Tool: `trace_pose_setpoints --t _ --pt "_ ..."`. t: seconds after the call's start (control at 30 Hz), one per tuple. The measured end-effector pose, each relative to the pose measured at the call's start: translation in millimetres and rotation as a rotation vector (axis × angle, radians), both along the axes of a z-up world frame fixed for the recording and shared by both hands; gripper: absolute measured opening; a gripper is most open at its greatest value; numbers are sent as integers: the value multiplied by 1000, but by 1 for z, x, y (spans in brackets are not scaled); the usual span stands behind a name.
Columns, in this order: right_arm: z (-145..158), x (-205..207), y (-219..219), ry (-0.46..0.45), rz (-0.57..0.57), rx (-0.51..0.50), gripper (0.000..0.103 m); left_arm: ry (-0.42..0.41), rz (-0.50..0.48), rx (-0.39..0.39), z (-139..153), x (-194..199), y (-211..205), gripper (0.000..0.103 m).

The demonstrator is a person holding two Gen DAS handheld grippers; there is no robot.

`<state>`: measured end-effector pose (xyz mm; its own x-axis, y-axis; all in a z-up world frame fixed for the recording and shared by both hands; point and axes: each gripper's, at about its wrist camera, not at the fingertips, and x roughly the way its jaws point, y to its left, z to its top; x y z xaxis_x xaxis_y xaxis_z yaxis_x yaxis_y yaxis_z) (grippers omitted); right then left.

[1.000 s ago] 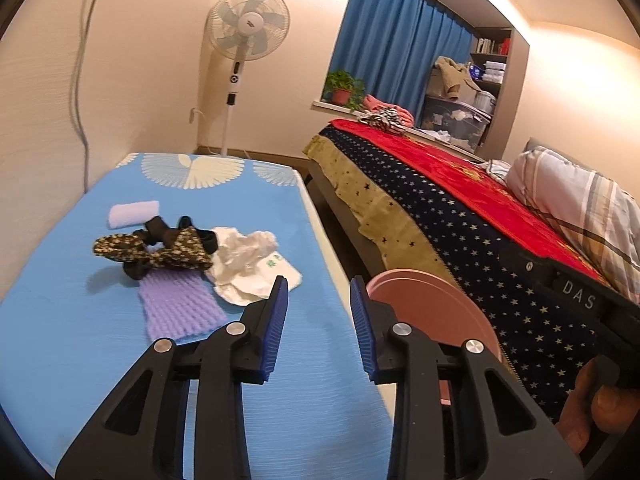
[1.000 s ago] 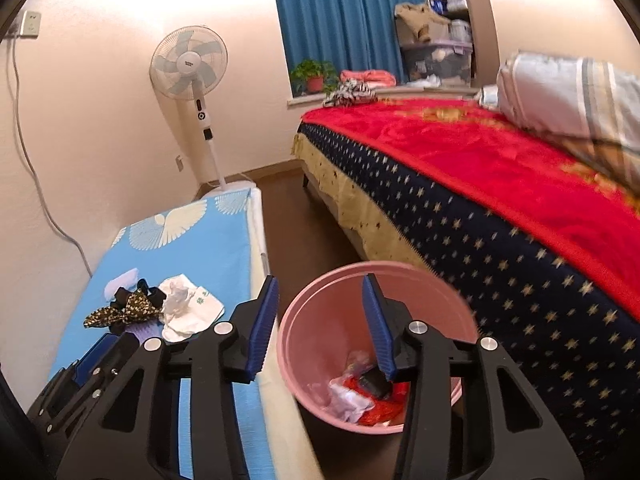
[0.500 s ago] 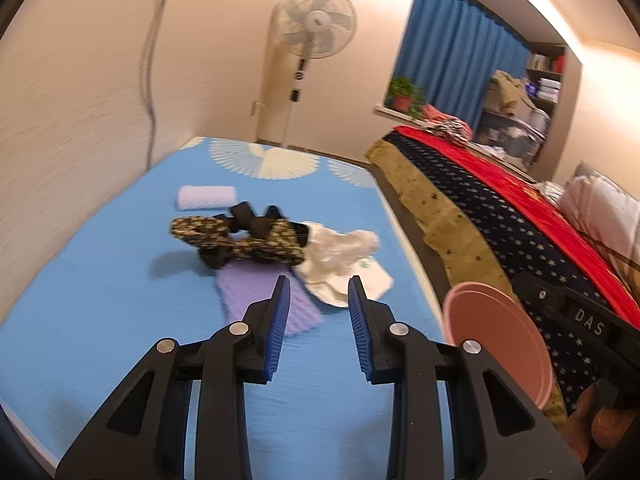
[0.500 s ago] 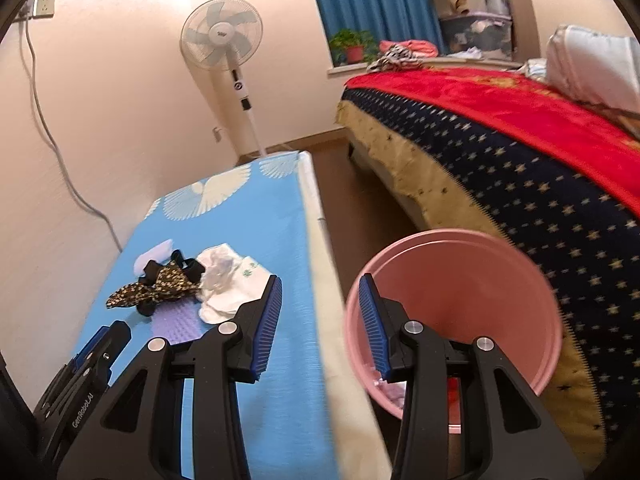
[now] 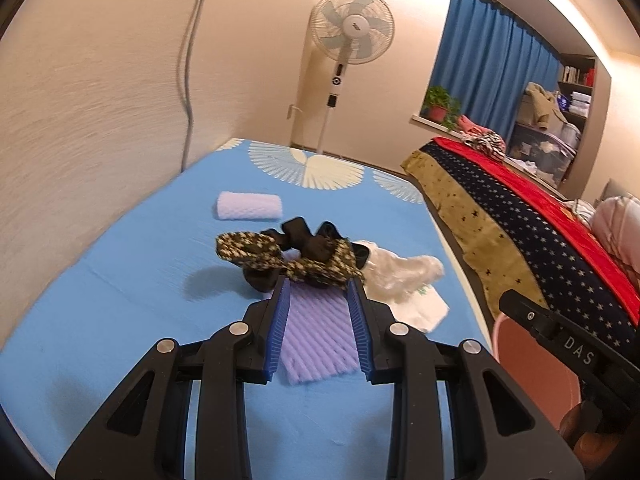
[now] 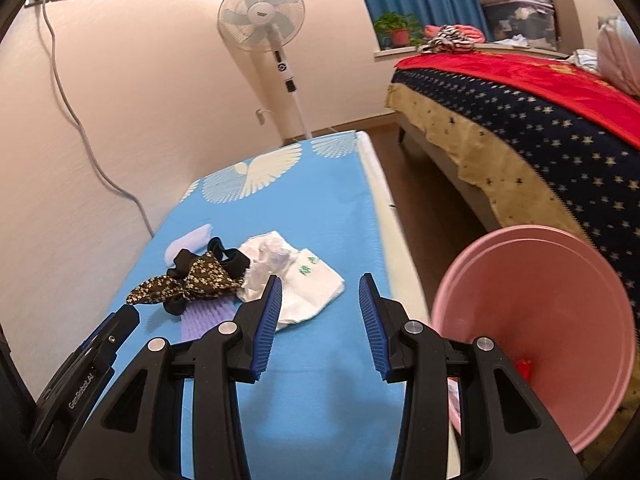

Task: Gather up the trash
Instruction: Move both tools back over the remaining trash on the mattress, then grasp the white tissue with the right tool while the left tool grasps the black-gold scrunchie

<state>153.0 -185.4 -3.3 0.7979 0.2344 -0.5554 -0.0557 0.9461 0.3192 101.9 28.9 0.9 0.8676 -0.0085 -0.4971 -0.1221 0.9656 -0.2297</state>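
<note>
Left gripper (image 5: 318, 290) hovers over the blue mat (image 5: 120, 300), jaws parted, nothing gripped; a purple foam sheet (image 5: 316, 336) lies on the mat in the line of the gap. Right gripper (image 6: 320, 286) is likewise unclenched and empty above the mat. The trash sits mid-mat: foam sheet, patterned cloth (image 5: 280, 256) partly over it, white wrapper (image 6: 296, 276) touching the cloth, foam roll (image 5: 248, 206) just beyond. Pink bin (image 6: 532, 320) stands beside the mat, some litter inside.

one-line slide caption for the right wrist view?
Right gripper open above the blue mat, facing crumpled white paper beside patterned cloth; pink bin at right.
</note>
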Motion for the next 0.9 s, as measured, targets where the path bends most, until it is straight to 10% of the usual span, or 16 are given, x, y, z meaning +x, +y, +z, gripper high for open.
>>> trace_pose_setpoints --t 0.3,0.73,0.9 --pt "-13 38 19 25 54 47 48 56 143 -67 -10 31 40 47" --pt "-39 81 40 104 86 31 48 147 104 -119 -31 83 46 50" --pt "-42 84 41 114 104 40 25 196 71 -118 -40 92 39 48"
